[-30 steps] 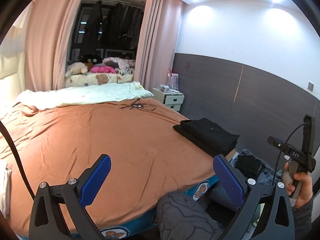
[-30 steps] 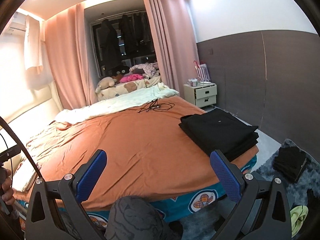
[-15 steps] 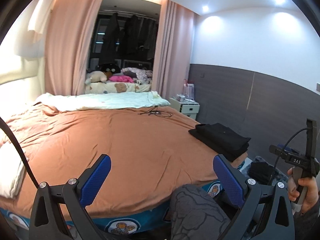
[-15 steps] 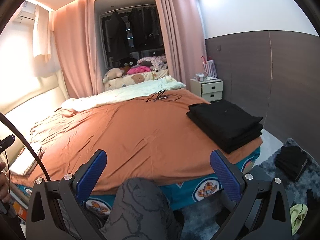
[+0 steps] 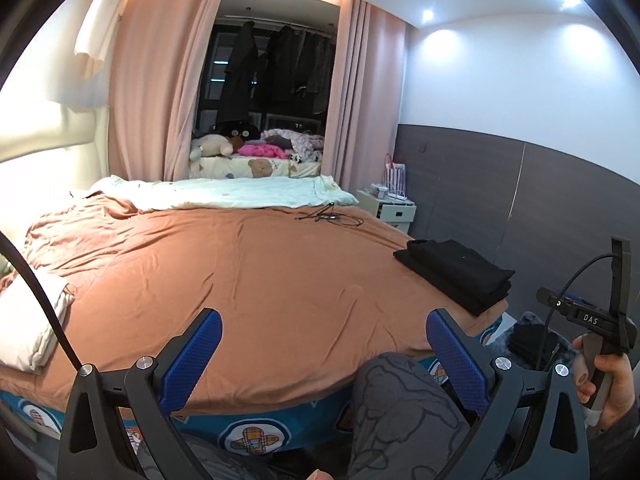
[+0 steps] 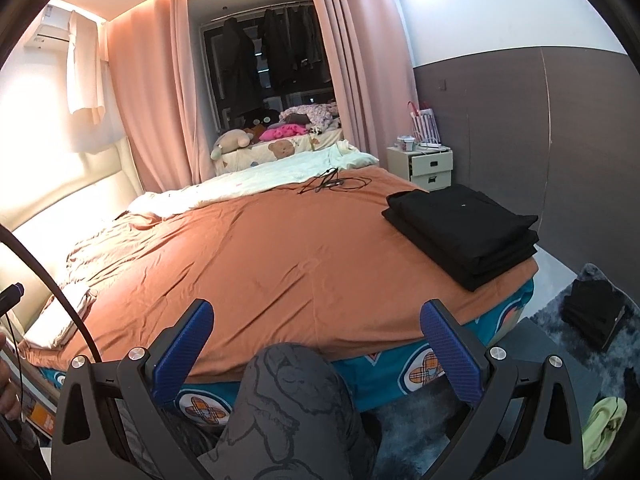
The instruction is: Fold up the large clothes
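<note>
1. Bedroom with pink curtains, a dark wall panel on the right, and a wide bed under a rust-orange bedspread (image 6: 280,248) filling the middle of both wrist views.
2. I hold the left gripper (image 5: 320,356) above the near edge of the bed. Its blue-padded fingers stand wide apart with nothing between them.
3. The right gripper (image 6: 316,344) hangs at the same edge, its fingers also spread and empty. A knee in grey patterned trousers (image 6: 288,408) shows just below it.
4. A neat stack of folded black clothes (image 6: 464,228) sits on the bed's near right corner, touching neither gripper.
5. A smaller pile of black garments (image 6: 592,316) lies on the dark shaggy rug (image 6: 552,320) beside the bed, well apart from the stack.
6. A tangle of thin black cables (image 6: 332,184) rests far up the bedspread, clear of the working area.
7. I judge the step in hand is fetching the next garment from the rug pile.
8. To do it well, I would pinch one piece by a single edge, lift it free of the others, and spread it flat on the bare orange middle before any fold.
9. I would keep it clear of the finished stack, so nothing topples.
</note>
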`<state>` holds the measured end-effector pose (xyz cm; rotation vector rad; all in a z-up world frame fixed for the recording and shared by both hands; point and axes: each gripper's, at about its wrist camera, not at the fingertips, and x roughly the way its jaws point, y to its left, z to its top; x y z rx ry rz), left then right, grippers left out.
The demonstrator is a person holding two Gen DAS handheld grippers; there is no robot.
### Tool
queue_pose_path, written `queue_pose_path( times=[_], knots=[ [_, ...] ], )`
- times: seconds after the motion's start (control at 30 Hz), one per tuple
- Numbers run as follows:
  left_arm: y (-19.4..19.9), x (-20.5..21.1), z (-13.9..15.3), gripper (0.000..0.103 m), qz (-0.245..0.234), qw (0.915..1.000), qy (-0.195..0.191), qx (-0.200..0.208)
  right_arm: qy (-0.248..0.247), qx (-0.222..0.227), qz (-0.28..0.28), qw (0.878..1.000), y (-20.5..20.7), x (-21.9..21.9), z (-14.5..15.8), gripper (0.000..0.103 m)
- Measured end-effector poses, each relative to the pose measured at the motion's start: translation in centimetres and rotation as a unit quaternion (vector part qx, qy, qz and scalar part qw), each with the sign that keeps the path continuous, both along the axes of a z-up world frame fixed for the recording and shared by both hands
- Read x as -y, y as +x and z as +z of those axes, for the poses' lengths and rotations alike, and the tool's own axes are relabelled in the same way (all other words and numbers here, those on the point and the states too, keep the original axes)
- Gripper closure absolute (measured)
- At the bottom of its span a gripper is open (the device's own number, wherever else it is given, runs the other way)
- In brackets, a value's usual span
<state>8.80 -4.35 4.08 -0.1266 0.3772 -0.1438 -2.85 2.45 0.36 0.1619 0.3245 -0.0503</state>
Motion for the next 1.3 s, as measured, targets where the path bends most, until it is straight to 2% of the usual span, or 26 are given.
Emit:
queue_pose_path(
  times=[0.63, 1.3],
  knots=[
    [0.0, -0.2, -0.4, 0.000, 0.016, 0.9997, -0.007, -0.017, 0.004, -0.002, 0.001, 1.000, -0.6, -2.2, 0.6, 0.000],
    [-0.4, 0.1, -0.9, 0.000, 0.020, 0.9996, -0.003, -0.020, 0.006, -0.011, 0.000, 1.000, -0.5, -2.6, 0.4, 0.000]
  ],
)
